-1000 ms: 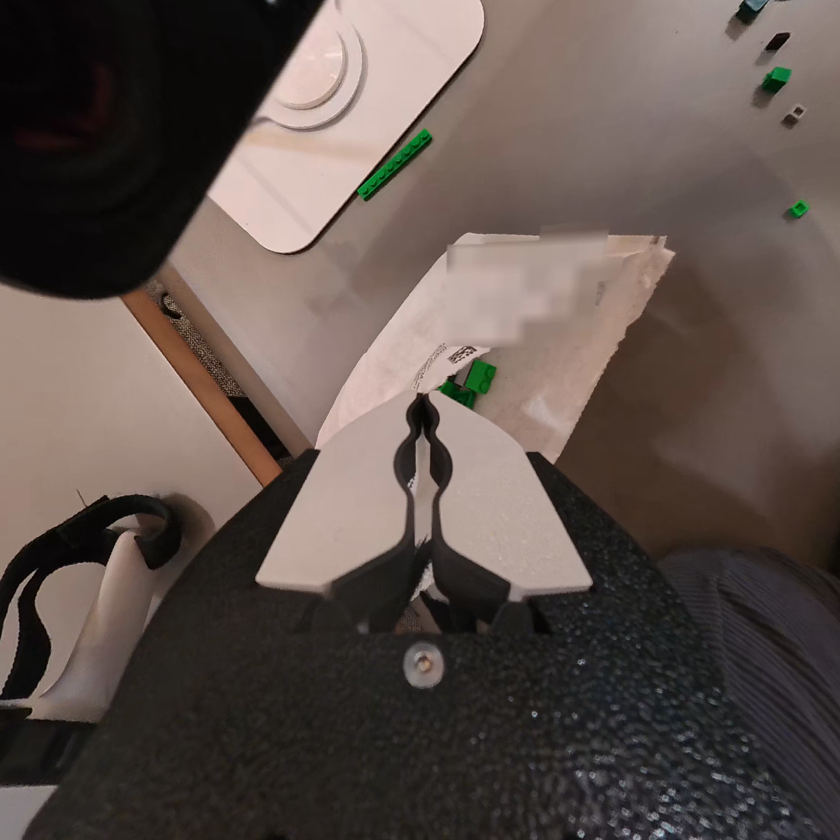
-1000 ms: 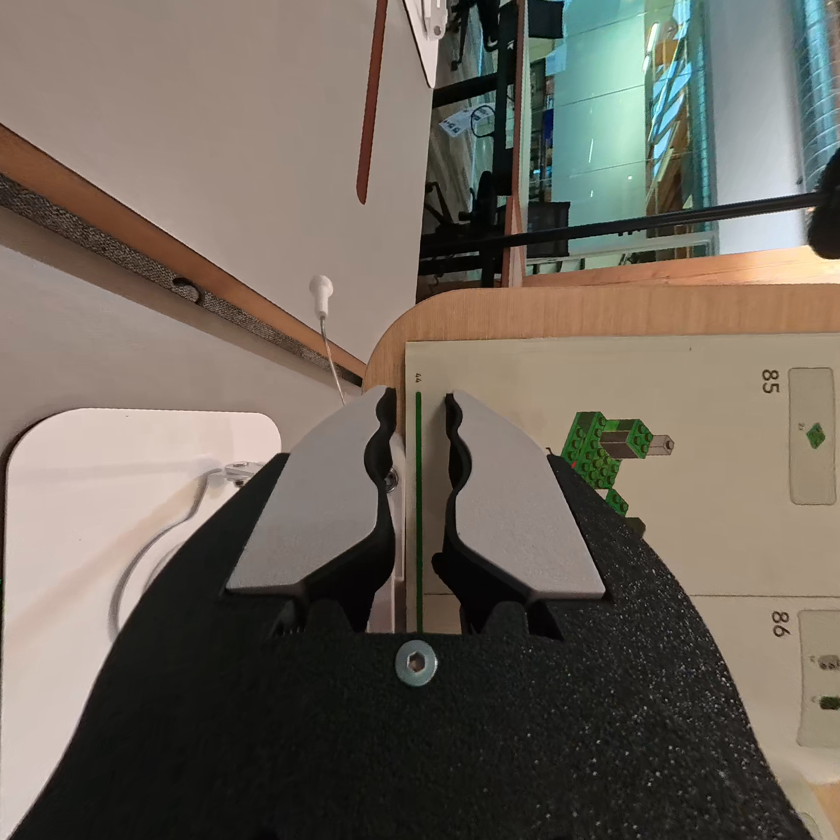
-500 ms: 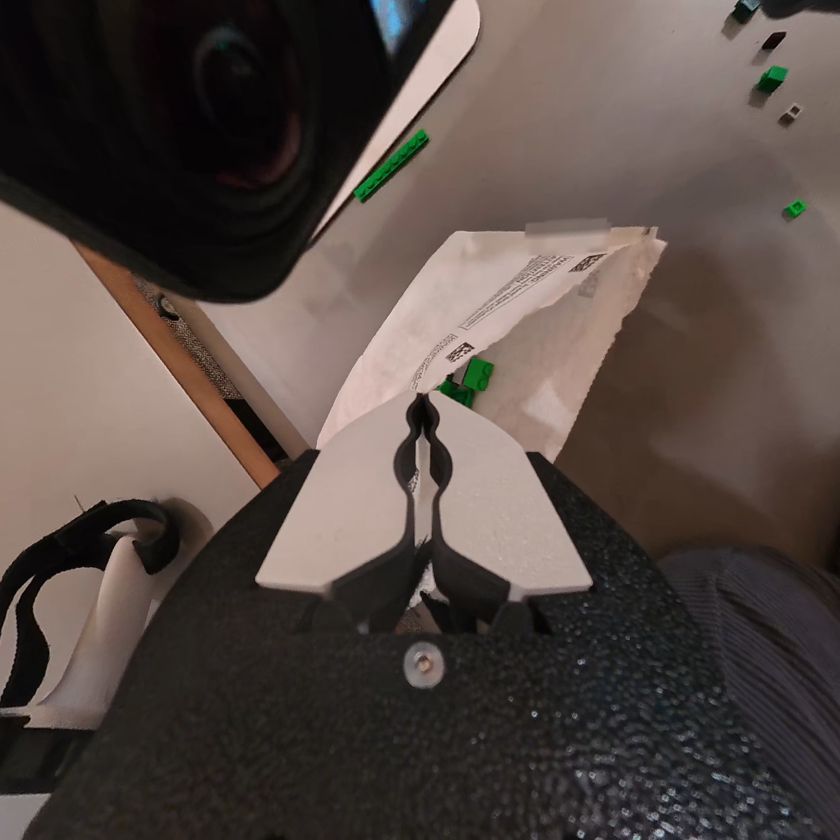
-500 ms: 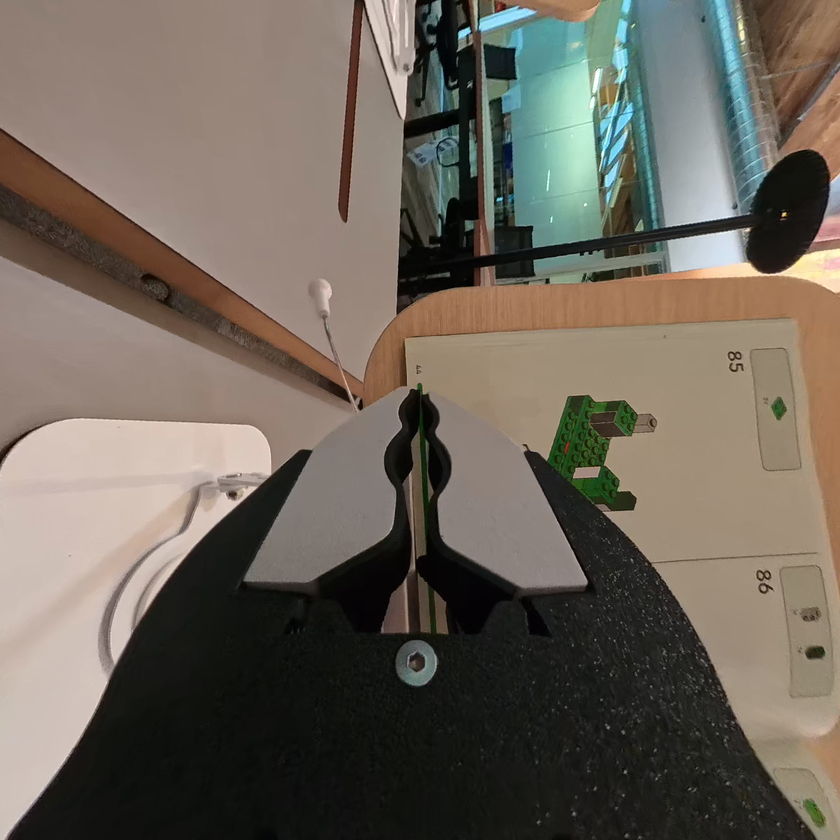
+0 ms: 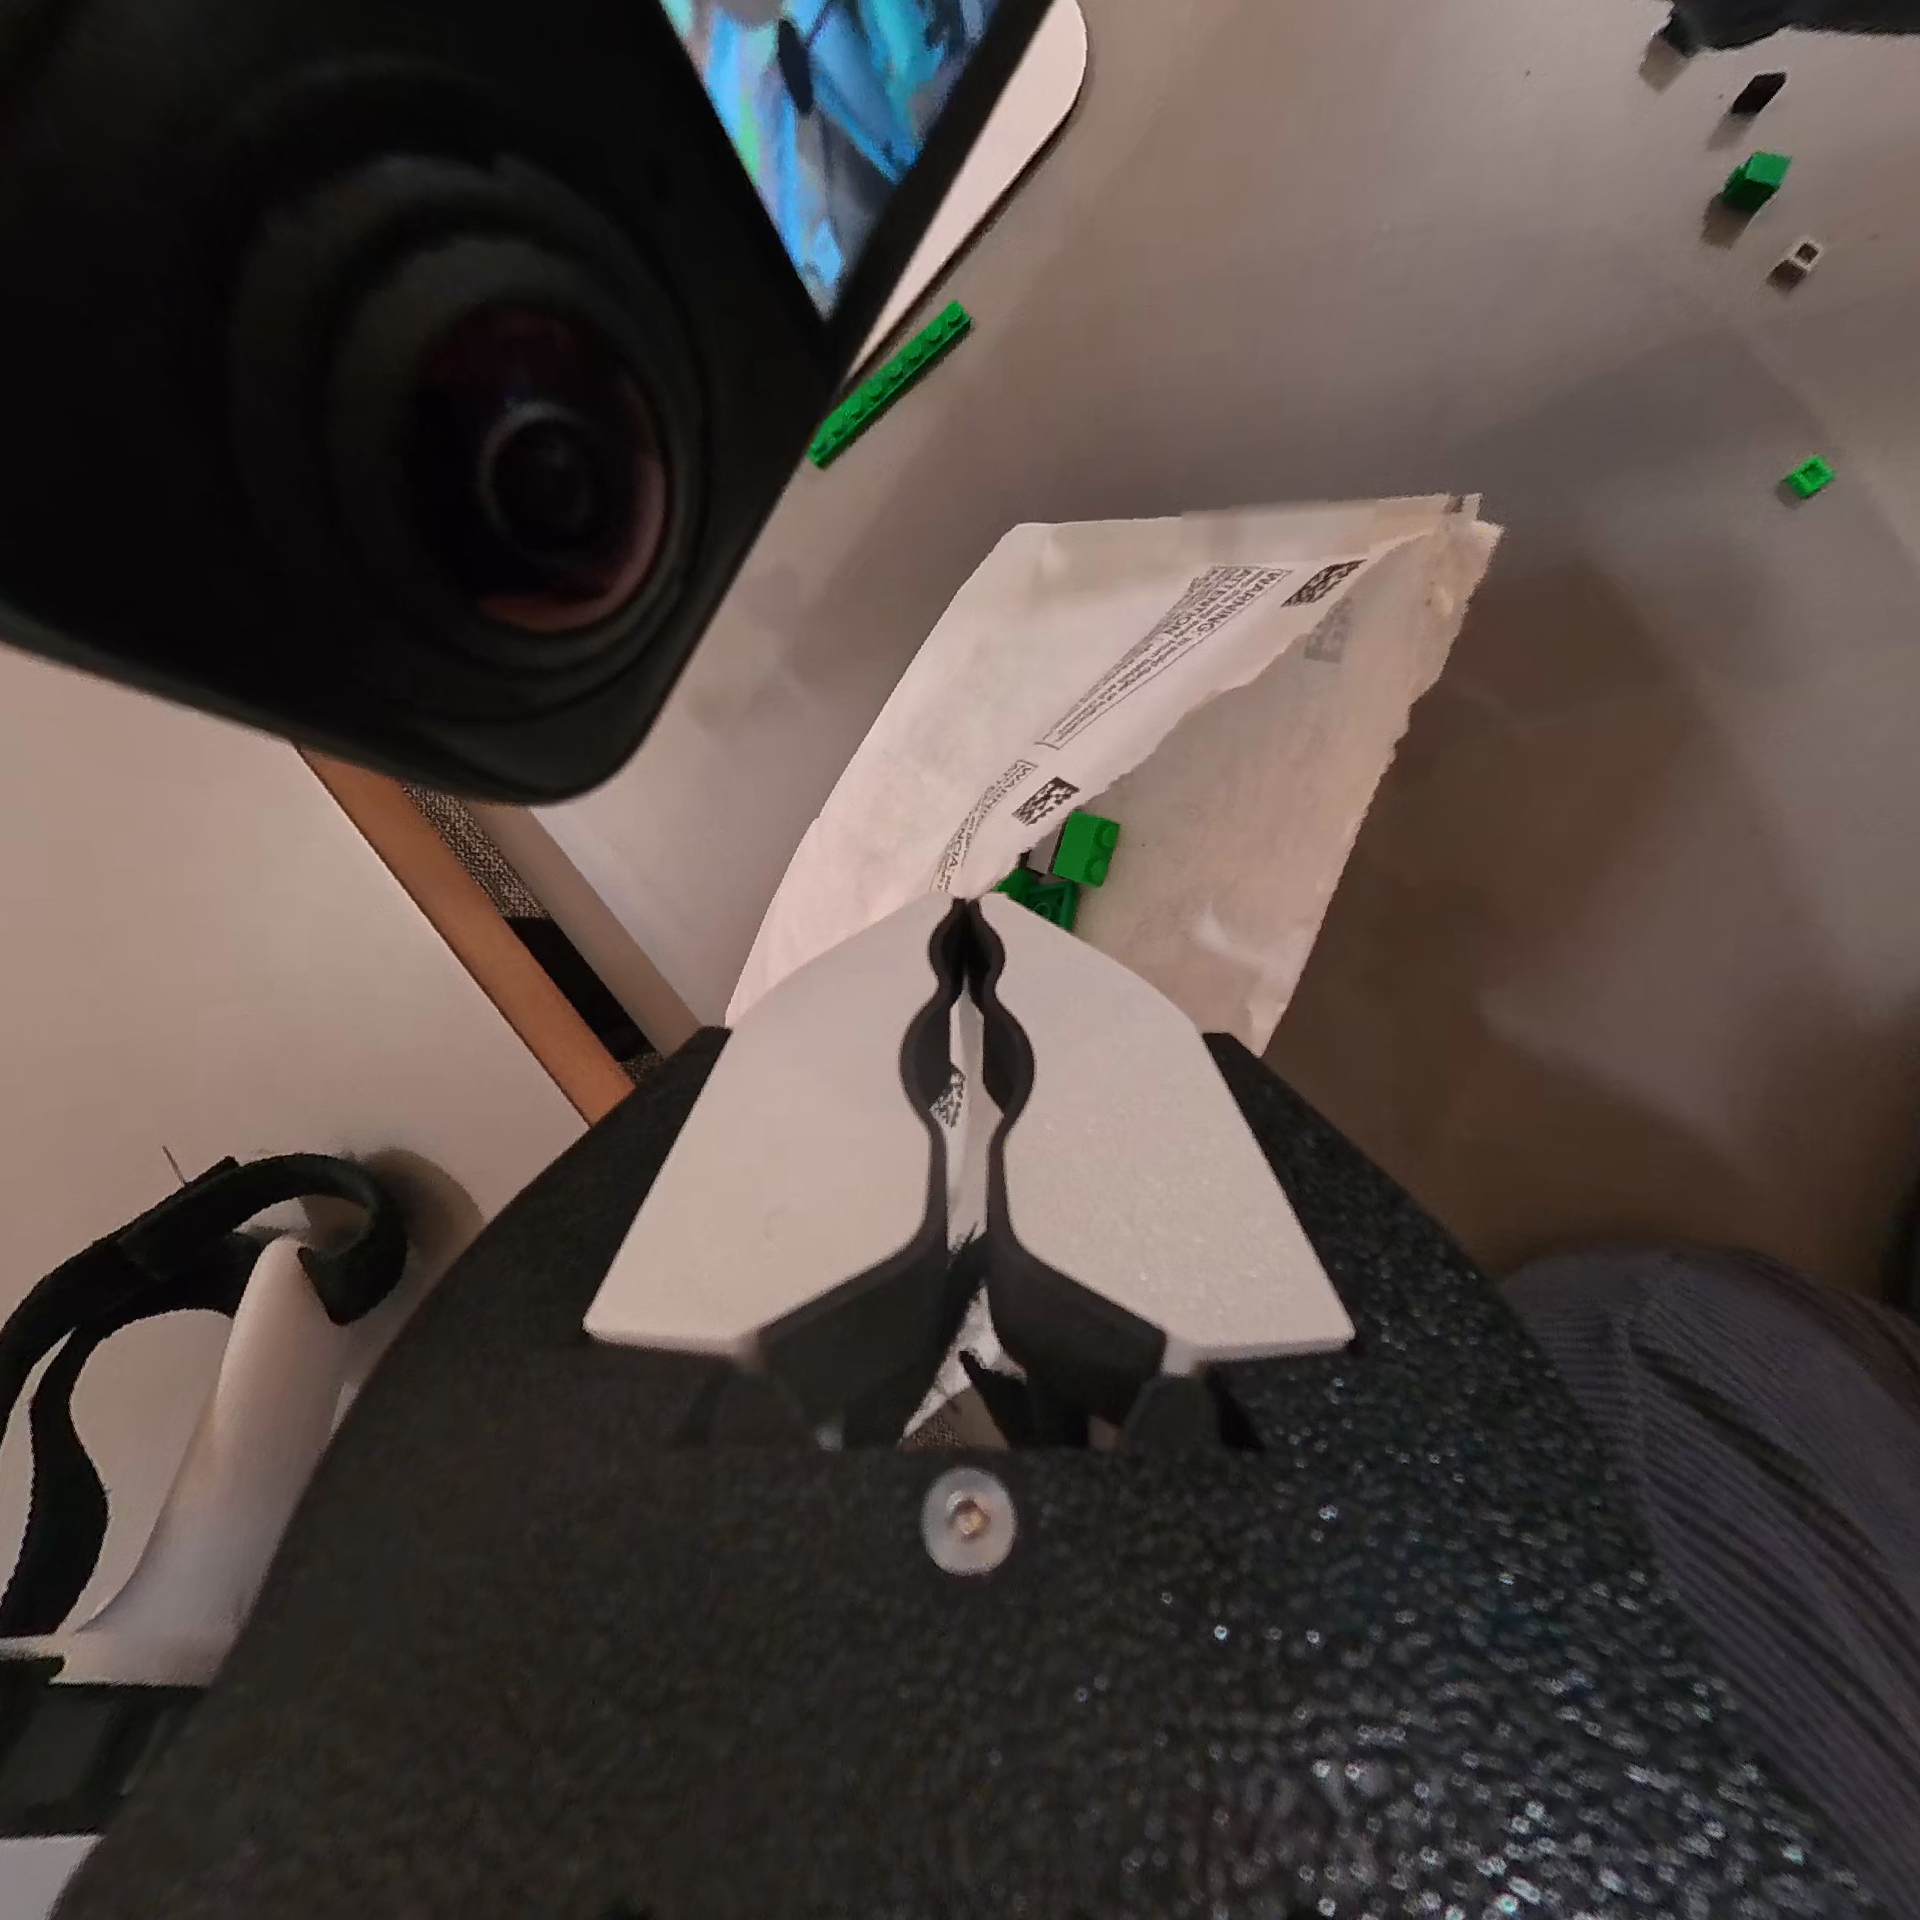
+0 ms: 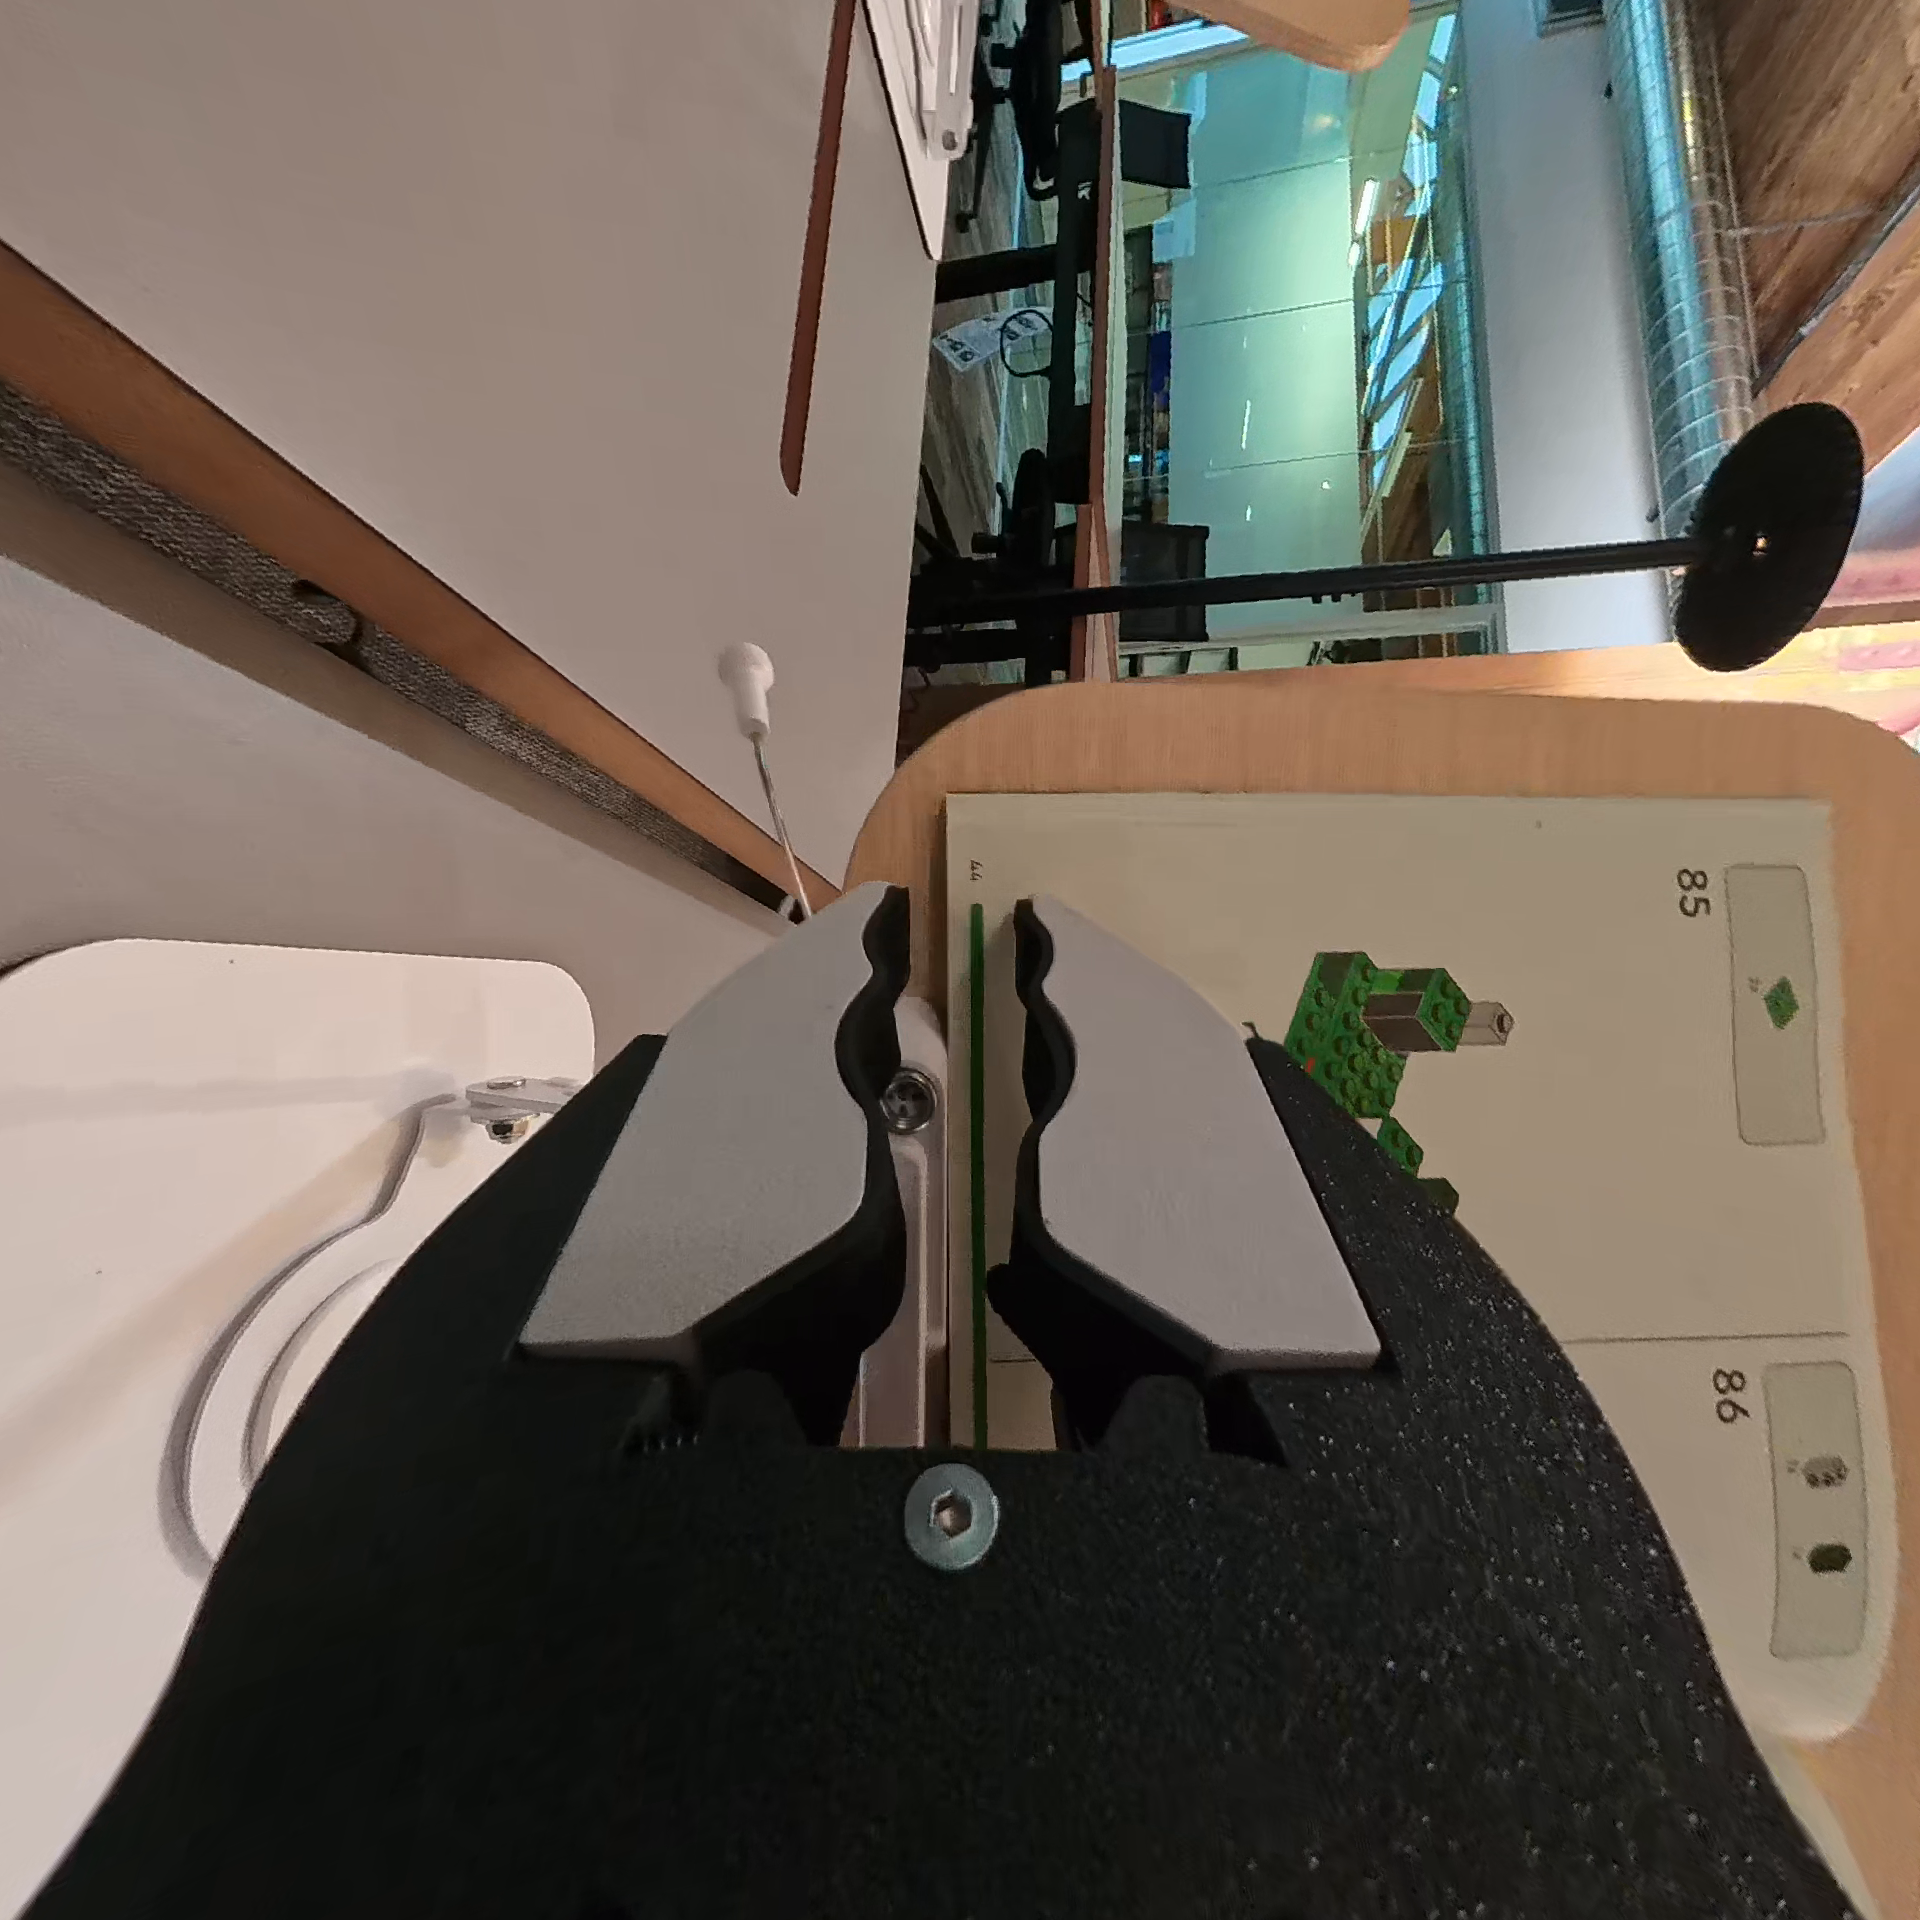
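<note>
While the left claw pinches a torn white bag, green bricks sit inside at one o'clock. The right claw gapes narrowly, empty, before an instruction page.

left wrist: close, down onto paper bag | right wrist: rolled sideways, facing booklet

The bag is white with black print, and the bricks in its torn mouth are bright green, like the long plate and the small pieces on the grey table. Both grippers have pale grey fingers with black pads on a speckled black body. The booklet is cream with a thin green stripe and a green-and-grey model, lying on a light wooden board.
</note>
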A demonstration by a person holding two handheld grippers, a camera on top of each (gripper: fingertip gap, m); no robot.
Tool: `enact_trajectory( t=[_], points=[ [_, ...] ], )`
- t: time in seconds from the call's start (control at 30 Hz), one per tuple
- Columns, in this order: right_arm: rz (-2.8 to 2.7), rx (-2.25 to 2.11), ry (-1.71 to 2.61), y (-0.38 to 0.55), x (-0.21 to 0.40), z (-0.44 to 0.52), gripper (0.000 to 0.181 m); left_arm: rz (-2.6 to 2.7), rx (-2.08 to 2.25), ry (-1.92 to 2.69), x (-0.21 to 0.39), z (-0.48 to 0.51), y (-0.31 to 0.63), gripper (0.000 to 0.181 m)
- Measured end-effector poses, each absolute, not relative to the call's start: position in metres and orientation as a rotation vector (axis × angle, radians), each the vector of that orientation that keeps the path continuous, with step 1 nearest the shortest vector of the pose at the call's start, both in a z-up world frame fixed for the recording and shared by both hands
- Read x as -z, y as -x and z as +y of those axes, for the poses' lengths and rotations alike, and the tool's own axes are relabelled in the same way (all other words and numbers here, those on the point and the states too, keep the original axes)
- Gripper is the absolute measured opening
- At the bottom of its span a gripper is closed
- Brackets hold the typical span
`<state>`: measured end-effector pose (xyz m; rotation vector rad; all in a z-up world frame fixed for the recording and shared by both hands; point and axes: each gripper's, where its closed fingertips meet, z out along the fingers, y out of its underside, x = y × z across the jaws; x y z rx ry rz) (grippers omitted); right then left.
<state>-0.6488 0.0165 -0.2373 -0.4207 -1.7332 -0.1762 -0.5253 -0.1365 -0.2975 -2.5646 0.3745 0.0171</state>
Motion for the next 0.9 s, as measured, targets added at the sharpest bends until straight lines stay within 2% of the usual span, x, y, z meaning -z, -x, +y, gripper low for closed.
enact_trajectory(
  t=[0.03,0.9],
  points=[
    [-1.741,0.176,0.417,0.6492,0.2380,0.0153,0.019,0.375,-0.017,2.566,0.2975,-0.1364,0.5253,0.000],
    [-1.750,0.199,0.514,0.6487,0.2309,0.0222,0.013,0.381,-0.007,2.566,0.2967,-0.1366,0.5249,0.000]
  ],
)
